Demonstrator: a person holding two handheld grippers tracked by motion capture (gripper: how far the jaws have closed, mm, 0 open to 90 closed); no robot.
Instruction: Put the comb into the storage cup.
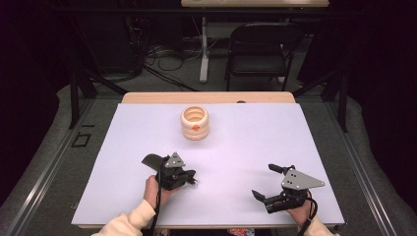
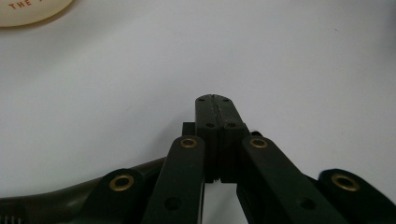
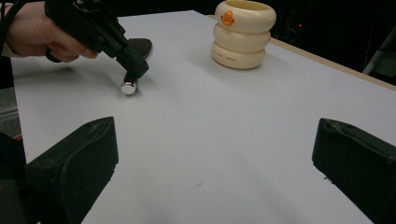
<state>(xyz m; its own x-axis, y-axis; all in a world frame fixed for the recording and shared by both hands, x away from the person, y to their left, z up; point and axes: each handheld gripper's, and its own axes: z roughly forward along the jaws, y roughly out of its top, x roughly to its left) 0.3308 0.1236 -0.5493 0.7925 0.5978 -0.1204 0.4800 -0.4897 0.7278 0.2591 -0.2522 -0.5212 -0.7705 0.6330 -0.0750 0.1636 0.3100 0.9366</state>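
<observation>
We see the left gripper [image 1: 189, 178] low over the white table sheet [image 1: 246, 142], and in its own view the two jaws are pressed flat together with nothing visible between them. In the right gripper view a small shiny metal cylinder [image 3: 129, 87] lies on the sheet right at the tip of that closed left gripper [image 3: 135, 70]; whether the tip touches it or stands just above it we cannot tell. In the high view that cylinder is a faint bright speck [image 1: 196, 181] beside the gripper, too small to make out. A dark flat thing [image 1: 151, 160] lies on the sheet just behind the left gripper, partly covered by it in both views, and we cannot say what it is. The right gripper [image 1: 269, 183] rests near the front right of the sheet with its jaws spread wide and only bare sheet between them. The cream ringed container [image 1: 194, 123], with an orange mark on its side, stands upright toward the far middle of the table, well apart from both grippers; the left gripper view cuts it off at the corner [image 2: 28, 11], and its printed lettering is unreadable.
</observation>
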